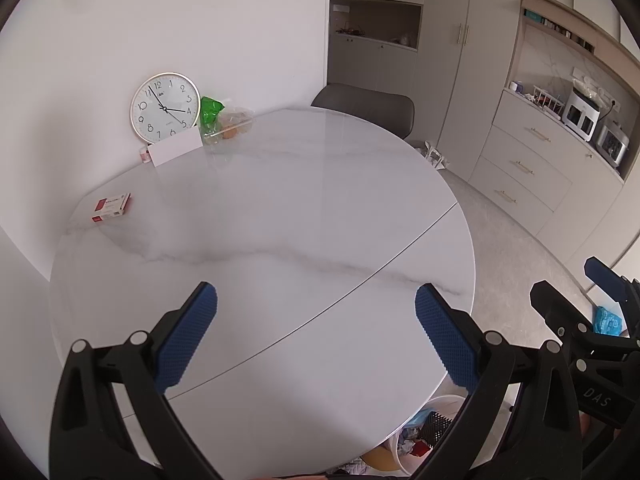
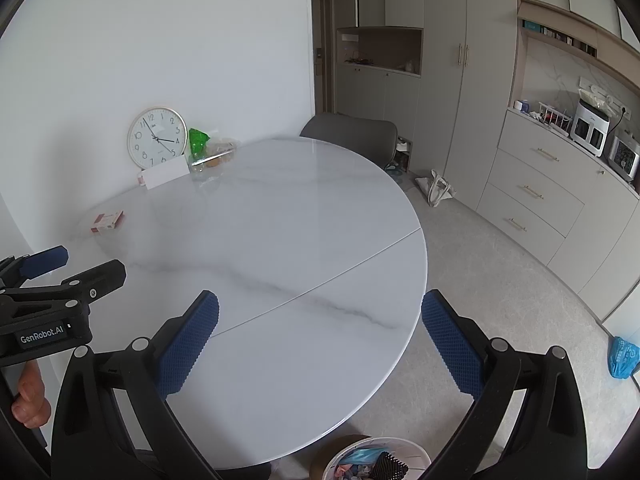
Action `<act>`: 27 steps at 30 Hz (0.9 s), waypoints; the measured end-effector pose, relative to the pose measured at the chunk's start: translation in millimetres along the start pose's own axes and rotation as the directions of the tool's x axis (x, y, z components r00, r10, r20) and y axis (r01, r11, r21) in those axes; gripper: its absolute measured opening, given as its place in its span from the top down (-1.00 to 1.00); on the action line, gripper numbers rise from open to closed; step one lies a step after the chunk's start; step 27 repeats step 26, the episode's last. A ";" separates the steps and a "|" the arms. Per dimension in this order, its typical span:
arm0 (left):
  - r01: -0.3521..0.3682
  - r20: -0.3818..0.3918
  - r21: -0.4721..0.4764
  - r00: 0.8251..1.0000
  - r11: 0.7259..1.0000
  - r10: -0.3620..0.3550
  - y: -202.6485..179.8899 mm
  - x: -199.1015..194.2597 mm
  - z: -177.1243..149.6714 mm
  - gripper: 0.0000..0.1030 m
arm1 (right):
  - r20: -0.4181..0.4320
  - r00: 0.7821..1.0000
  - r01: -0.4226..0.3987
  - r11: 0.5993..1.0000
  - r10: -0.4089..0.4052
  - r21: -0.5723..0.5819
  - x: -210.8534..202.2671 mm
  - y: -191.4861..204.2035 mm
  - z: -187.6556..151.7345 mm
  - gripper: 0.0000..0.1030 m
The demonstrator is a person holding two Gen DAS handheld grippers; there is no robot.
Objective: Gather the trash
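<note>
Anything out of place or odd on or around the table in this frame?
Yes: a wall clock stands on the table leaning against the wall, not hung. On the floor lie a blue bag and a slumped tote bag. The small red-and-white box sits alone. Nothing looks spilled or broken.

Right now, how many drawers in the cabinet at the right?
3, stacked under the counter: top drawer, middle drawer, bottom drawer. More may be hidden past the frame edge.
</note>
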State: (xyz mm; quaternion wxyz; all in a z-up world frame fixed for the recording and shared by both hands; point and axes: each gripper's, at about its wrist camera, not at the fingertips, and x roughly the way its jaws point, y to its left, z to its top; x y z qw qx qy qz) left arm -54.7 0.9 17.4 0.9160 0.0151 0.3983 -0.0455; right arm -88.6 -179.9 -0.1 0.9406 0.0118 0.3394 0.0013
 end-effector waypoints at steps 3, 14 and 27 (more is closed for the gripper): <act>0.001 -0.004 -0.002 1.000 1.000 -0.001 0.3 1.5 -0.2 -0.85 | 0.000 1.000 0.001 1.000 -0.001 0.000 -0.1 0.1 0.1 -0.95; -0.001 -0.009 -0.002 1.000 1.000 0.001 0.3 4.9 -0.5 -0.85 | -0.002 1.000 -0.003 1.000 0.003 0.001 1.4 1.0 -2.5 -0.95; -0.005 0.007 -0.004 1.000 1.000 0.005 -1.7 2.2 -0.5 -0.85 | -0.008 1.000 -0.005 1.000 0.005 -0.004 2.8 4.3 -6.7 -0.95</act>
